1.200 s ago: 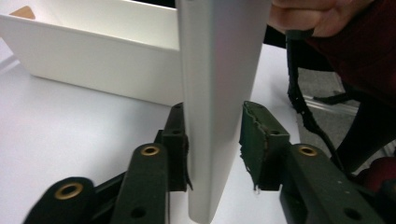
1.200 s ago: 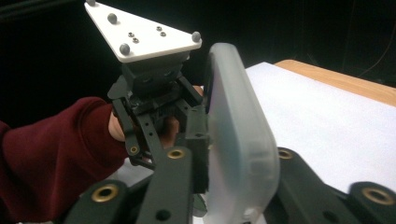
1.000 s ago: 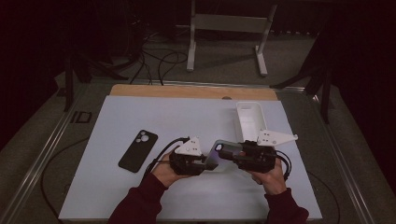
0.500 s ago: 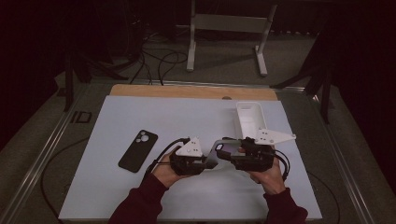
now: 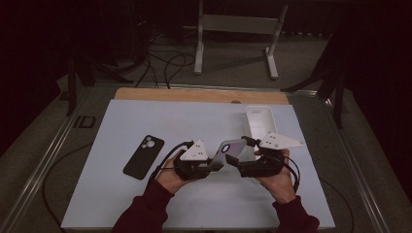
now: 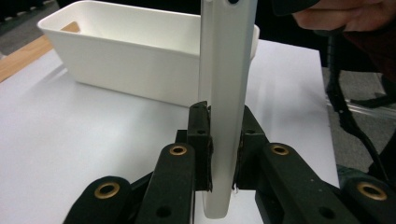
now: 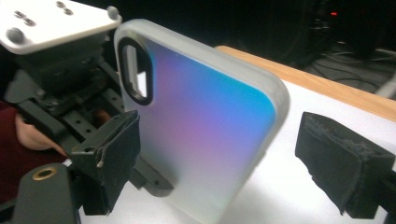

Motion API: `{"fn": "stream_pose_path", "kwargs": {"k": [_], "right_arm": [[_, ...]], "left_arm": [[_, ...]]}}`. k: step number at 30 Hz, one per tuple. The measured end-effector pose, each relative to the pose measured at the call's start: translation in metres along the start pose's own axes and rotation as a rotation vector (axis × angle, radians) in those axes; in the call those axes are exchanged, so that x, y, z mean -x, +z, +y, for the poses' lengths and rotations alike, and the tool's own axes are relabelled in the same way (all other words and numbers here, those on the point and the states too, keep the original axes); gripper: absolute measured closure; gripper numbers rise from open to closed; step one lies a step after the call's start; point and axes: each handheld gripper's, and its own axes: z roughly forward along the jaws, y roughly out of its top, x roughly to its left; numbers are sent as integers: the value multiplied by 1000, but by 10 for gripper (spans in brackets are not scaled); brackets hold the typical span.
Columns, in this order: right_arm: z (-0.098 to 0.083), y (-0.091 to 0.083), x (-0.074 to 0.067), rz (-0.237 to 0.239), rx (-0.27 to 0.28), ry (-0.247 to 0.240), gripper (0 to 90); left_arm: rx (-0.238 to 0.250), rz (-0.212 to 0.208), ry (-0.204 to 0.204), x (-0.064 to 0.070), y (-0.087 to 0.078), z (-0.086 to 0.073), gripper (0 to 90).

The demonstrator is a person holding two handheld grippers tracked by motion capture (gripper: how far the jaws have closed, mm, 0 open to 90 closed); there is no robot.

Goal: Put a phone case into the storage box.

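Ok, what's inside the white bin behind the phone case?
The white bin looks empty: the left gripper view shows bare walls and wood through a slot in the far end. Its floor is hidden by the near wall, and the phone case covers part of it.

White table (image 5: 145,204) — black phone (image 5: 144,156) lying left, white bin (image 5: 260,121) at right.

This looks like a lab or recording studio: a worktop (image 5: 145,204) covered with a plain white sheet, edged by a wooden strip (image 5: 194,94) at the top, stands on grey carpet (image 5: 233,68). Loose black cables (image 5: 165,63) and a white metal stand (image 5: 238,29) sit in the dark upper centre of the frame.
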Motion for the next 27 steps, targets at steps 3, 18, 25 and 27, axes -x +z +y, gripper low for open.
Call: {"fn": "stream_pose_path", "kwargs": {"k": [3, 18, 25, 27], "right_arm": [[1, 0, -1, -21, 2, 3, 137], [2, 3, -2, -109, 11, 56, 100], [4, 8, -4, -142, 38, 93, 98], [5, 8, -4, -141, 40, 93, 98]], "left_arm": [[-3, 21, -7, -1, 0, -1, 811], [15, 181, -100, -7, -2, -5, 810], [19, 211, -137, -7, 2, -3, 810], [15, 216, -141, -7, 3, -3, 811]]}}
